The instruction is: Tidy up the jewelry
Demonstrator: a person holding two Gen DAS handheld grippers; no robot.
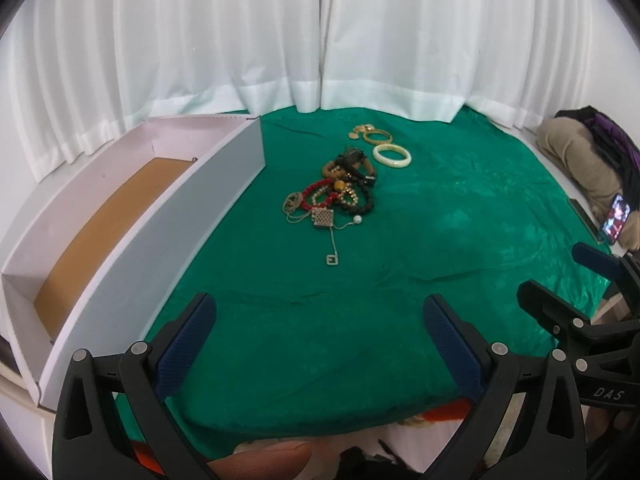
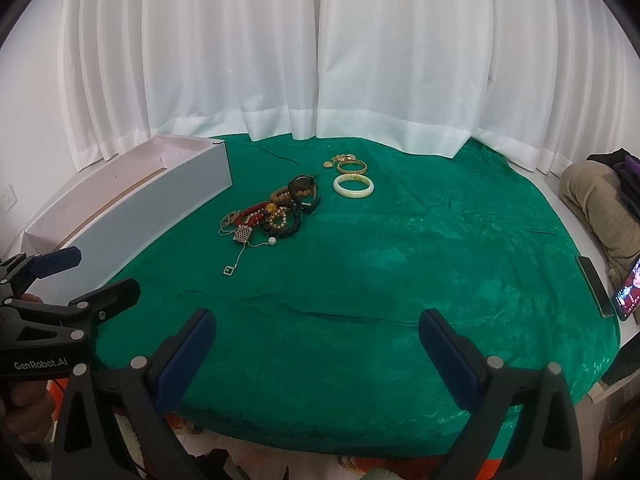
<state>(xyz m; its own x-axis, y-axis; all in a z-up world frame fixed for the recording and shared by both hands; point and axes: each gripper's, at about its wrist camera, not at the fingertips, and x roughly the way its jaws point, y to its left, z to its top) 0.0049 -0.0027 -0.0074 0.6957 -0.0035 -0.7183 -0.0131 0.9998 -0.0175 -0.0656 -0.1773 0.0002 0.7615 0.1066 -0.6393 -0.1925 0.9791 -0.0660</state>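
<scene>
A heap of bead bracelets, chains and a dark watch (image 1: 340,190) (image 2: 276,210) lies mid-table on the green cloth (image 1: 420,240) (image 2: 400,260). A pale bangle (image 1: 392,156) (image 2: 353,186) and a gold bangle (image 1: 378,136) (image 2: 352,166) lie just behind it. A white open box (image 1: 168,216) (image 2: 132,204) with a tan floor stands at the left. My left gripper (image 1: 320,316) is open and empty above the cloth's near edge. My right gripper (image 2: 318,328) is open and empty too, beside it; it also shows in the left wrist view (image 1: 560,276).
White curtains (image 1: 320,40) close off the back. At the right edge lie a bundle of clothes (image 1: 580,160) (image 2: 600,208) and a lit phone (image 1: 616,218) (image 2: 630,292). The left gripper shows at the left of the right wrist view (image 2: 84,276).
</scene>
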